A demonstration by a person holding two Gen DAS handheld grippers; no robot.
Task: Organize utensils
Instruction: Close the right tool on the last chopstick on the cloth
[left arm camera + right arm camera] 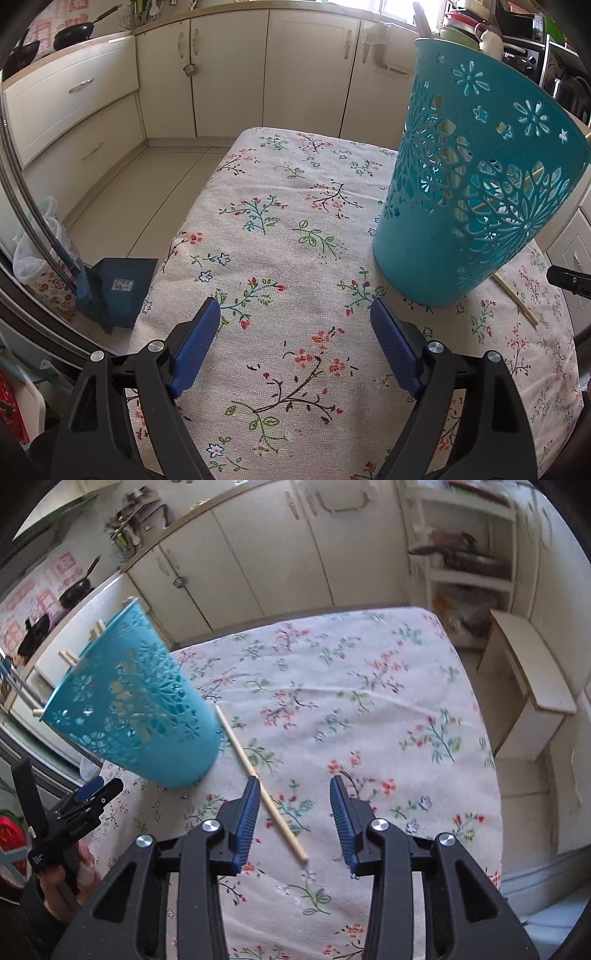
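Observation:
A teal perforated utensil holder (476,177) stands on the floral tablecloth (280,229), with several wooden chopsticks inside; their tips stick out over its rim in the right wrist view (129,698). One loose chopstick (260,784) lies on the cloth just right of the holder, and part of it shows in the left wrist view (517,301). My left gripper (295,321) is open and empty, low over the cloth to the left of the holder. My right gripper (293,794) is open and empty, just above the loose chopstick, whose near half lies between the fingers.
The table edge drops to a tiled floor (140,192) on the left, with a blue dustpan (114,291) and a bin (40,258) there. Cream cabinets (258,70) stand behind. A small white bench (532,672) stands right of the table.

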